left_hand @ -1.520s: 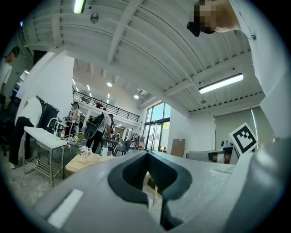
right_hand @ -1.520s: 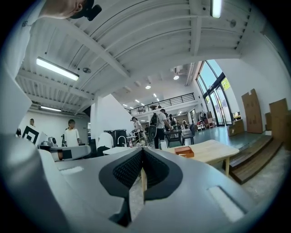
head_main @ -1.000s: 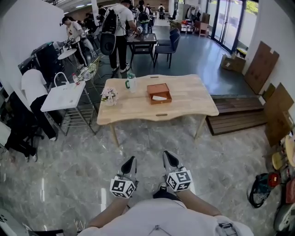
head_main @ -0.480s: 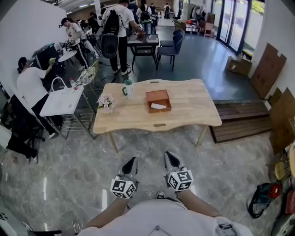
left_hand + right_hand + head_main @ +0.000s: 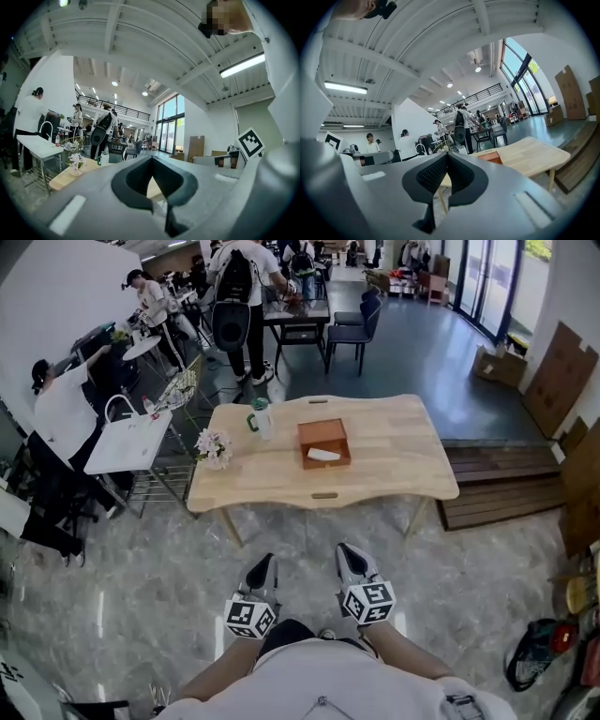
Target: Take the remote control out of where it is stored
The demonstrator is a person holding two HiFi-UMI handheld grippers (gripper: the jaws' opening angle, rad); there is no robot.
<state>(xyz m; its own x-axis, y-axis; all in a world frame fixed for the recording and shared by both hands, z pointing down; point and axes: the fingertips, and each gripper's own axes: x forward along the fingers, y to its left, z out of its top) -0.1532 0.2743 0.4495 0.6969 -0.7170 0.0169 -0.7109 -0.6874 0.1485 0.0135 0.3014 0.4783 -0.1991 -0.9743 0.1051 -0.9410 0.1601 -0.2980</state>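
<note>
A light wooden table (image 5: 394, 460) stands ahead of me on the marble floor. An open orange-brown box (image 5: 323, 431) sits near its middle, and a flat white object, seemingly the remote control (image 5: 323, 455), lies in the box's near end. My left gripper (image 5: 265, 563) and right gripper (image 5: 344, 551) are held side by side low in the head view, well short of the table. Both are shut with nothing between the jaws. The left gripper (image 5: 152, 160) points past the table's left end. The right gripper (image 5: 446, 155) points toward the box (image 5: 490, 156).
On the table's left part stand a small bunch of flowers (image 5: 214, 444) and a green-handled bottle (image 5: 260, 416). A white side table (image 5: 131, 439) and seated people flank the left. Wooden pallets (image 5: 506, 486) lie to the right, and chairs and standing people are behind.
The table has come closer and lower in the head view as I walk toward it. Both grippers keep the same shut pose in front of me.
</note>
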